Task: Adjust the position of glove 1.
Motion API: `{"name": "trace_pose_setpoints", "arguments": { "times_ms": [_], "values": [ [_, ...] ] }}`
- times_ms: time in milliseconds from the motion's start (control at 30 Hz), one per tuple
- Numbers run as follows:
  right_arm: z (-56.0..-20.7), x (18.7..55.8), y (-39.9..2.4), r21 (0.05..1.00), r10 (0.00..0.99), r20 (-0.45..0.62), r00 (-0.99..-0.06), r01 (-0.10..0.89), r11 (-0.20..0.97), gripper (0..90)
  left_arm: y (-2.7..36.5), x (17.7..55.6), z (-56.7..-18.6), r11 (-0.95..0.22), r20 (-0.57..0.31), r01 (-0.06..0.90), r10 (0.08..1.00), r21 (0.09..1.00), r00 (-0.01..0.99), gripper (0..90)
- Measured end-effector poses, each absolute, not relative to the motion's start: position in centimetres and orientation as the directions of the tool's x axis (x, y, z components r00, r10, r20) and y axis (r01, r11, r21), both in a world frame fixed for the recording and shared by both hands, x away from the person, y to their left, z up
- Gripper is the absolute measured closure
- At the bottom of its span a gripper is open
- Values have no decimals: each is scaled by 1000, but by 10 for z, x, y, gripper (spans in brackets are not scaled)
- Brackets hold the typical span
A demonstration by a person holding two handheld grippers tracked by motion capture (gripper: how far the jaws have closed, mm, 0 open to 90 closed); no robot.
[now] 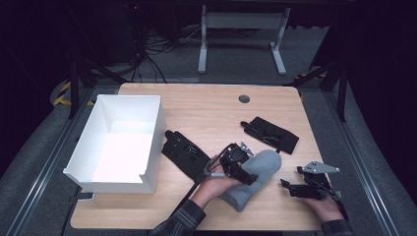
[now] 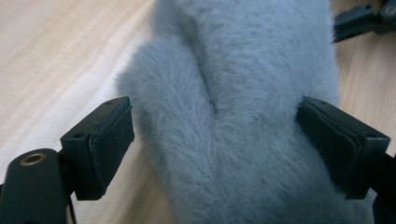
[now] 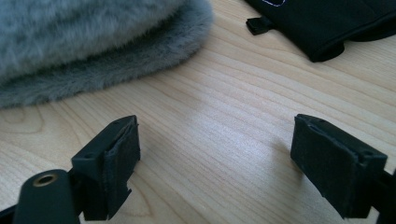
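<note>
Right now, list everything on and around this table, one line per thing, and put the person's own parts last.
grey fuzzy mitten: one, grey, near middle of the table, between the left gripper's jaws.
black gloves: two, black, one lying beside the box, one farther back toward the right.
white box: one, white, open top, left part of the table.
table: one, light wood, with a round grey grommet near the far edge.
white desk frame: one, white, on the floor behind.
left gripper: one, black, jaws open around the mitten, pads not pressing.
right gripper: one, black, jaws open over bare wood, near right.
sleeves: two, dark plaid, bottom edge, left one.
</note>
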State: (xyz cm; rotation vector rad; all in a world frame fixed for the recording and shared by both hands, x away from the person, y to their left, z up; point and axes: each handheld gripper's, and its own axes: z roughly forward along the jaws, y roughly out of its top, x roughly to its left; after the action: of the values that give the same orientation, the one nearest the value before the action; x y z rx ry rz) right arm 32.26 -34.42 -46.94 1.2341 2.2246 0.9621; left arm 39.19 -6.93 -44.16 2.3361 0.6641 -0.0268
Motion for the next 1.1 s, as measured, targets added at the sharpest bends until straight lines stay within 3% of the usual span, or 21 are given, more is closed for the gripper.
{"name": "trace_pose_setpoints", "arguments": {
  "times_ms": [267,467,667,1100],
  "values": [
    [-469,322,-344,739,854,-31,-519,564,369,162,-72,396,-451,-629,-253,507,453,589,855,148],
    [-469,322,-344,739,854,-31,-519,564,369,162,-71,398,-451,-633,-288,520,439,573,851,213],
    [-469,322,-344,739,855,-31,-518,564,369,162,-74,397,-449,-654,-312,520,416,550,854,378],
    [-469,323,-344,739,856,-30,-517,565,368,162,-74,401,-444,-686,-339,504,375,525,863,632]
  ]
}}
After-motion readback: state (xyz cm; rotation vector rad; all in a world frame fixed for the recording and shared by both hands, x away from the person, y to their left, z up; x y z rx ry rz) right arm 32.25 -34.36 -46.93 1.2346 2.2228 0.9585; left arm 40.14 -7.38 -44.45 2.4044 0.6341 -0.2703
